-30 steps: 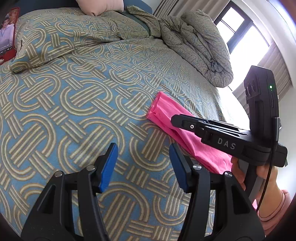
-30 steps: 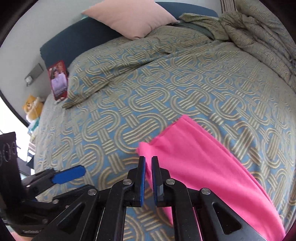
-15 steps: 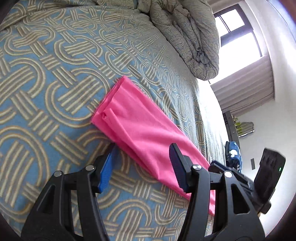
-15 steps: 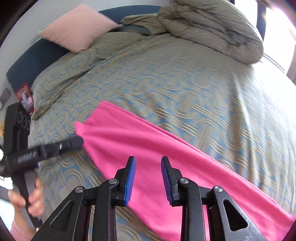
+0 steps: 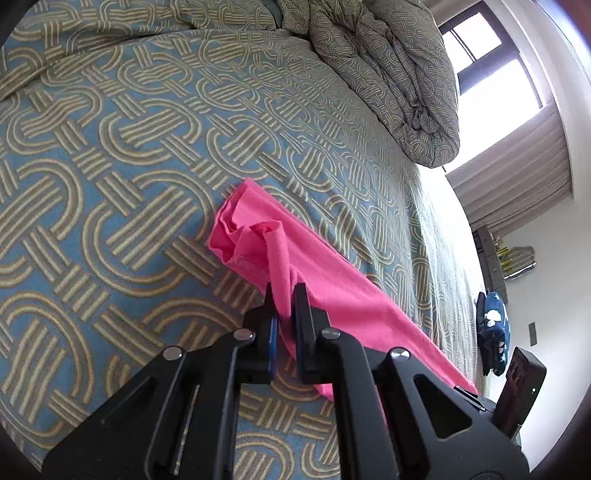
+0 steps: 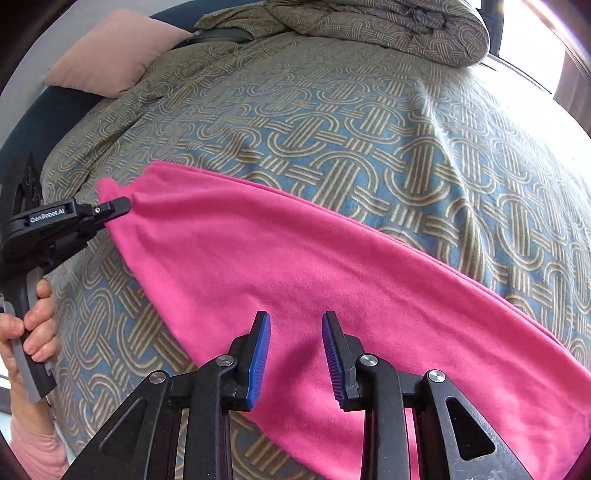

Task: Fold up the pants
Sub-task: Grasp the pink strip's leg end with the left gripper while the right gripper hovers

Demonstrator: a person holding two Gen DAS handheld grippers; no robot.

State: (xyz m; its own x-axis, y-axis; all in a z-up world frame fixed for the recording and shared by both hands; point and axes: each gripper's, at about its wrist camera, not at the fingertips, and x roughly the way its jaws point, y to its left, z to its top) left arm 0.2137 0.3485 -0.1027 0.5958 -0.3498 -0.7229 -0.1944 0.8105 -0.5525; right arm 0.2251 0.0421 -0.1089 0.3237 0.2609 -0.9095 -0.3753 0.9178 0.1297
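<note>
Bright pink pants (image 6: 295,266) lie folded lengthwise as a long strip on the patterned bedspread (image 6: 332,122). My left gripper (image 5: 284,306) is shut on a pinch of the pants (image 5: 332,280) near their end, lifting a small fold. It also shows in the right wrist view (image 6: 122,205) at the strip's left end. My right gripper (image 6: 295,350) is open and empty, hovering just over the middle of the strip. Its body shows at the left wrist view's lower right (image 5: 517,380).
A bunched duvet (image 6: 369,26) lies at the far end of the bed. A pink pillow (image 6: 118,51) leans on the dark headboard. A window and curtains (image 5: 517,166) are beyond the bed's right side, with a blue item (image 5: 493,332) on the floor.
My left gripper has shut on the pants' end and raised a fold. My right gripper has opened wider and moved over the strip's middle.
</note>
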